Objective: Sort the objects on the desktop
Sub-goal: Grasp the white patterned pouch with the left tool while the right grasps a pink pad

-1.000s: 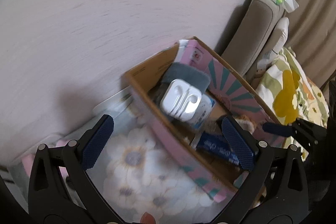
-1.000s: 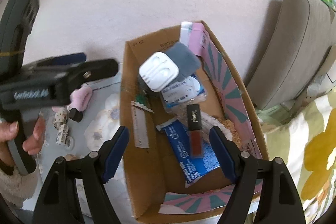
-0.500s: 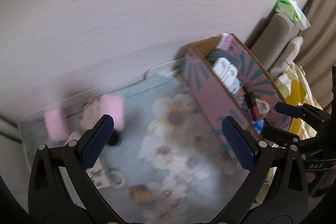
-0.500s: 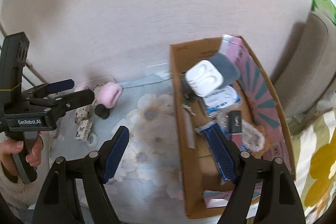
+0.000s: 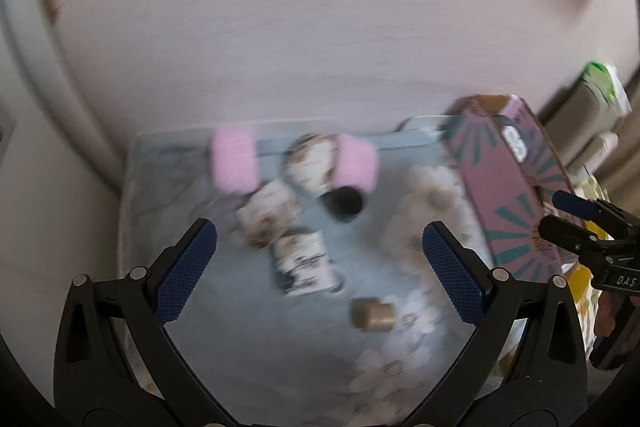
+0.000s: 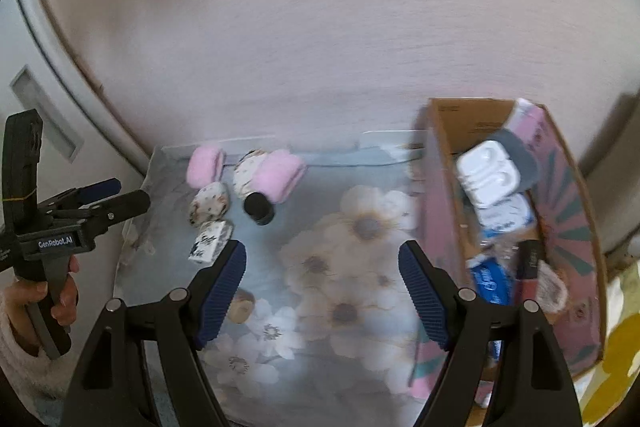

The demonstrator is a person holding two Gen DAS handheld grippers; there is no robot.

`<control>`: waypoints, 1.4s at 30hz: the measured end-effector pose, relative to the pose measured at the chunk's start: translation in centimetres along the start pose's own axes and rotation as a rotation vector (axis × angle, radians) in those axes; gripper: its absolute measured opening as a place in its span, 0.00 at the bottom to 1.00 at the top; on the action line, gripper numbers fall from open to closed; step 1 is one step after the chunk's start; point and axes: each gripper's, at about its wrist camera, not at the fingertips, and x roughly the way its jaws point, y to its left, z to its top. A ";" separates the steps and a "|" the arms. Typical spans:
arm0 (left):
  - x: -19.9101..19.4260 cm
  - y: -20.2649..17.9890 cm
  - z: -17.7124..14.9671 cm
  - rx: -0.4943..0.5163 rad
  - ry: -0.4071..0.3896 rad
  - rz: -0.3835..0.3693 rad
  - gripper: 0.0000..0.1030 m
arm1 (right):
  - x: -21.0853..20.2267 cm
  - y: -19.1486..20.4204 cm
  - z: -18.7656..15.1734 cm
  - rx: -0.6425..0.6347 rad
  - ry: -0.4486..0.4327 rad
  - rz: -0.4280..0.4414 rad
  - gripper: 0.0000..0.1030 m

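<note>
- Your left gripper (image 5: 320, 261) hangs over the floral mat (image 5: 248, 339), its blue-padded jaws spread wide with nothing between them.
- Your right gripper (image 6: 322, 285) is also spread wide and empty, above the flower print of the same mat.
- In the right wrist view your left hand (image 6: 56, 301), in a fuzzy pale sleeve (image 6: 16, 347), grips the handle of the left gripper at the left edge.
- A cluster of loose things lies on the mat's far left part: two pink rolls (image 6: 280, 175), a speckled white lump (image 6: 248, 173) between them, and a second speckled piece (image 6: 210, 205) just in front.
- A black round cap (image 6: 259, 207) sits just in front of the right-hand pink roll.
- A small white printed box (image 6: 210, 241) lies near the right gripper's left pad.
- A small tan cylinder (image 5: 374, 315) lies nearer to you, on its side; the left wrist view is blurred.
- The cardboard box (image 6: 576, 227) with pink and teal outer sides stands at the mat's right edge.
- Inside it you can see a white earphone case (image 6: 488, 177) resting on a grey pad (image 6: 520, 155), a blue packet (image 6: 490, 279) and a dark lipstick tube (image 6: 528, 267).
</note>
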 end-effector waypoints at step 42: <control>12.5 4.9 -0.4 0.003 0.134 -0.044 0.34 | 18.5 2.3 5.2 0.128 0.157 0.097 0.26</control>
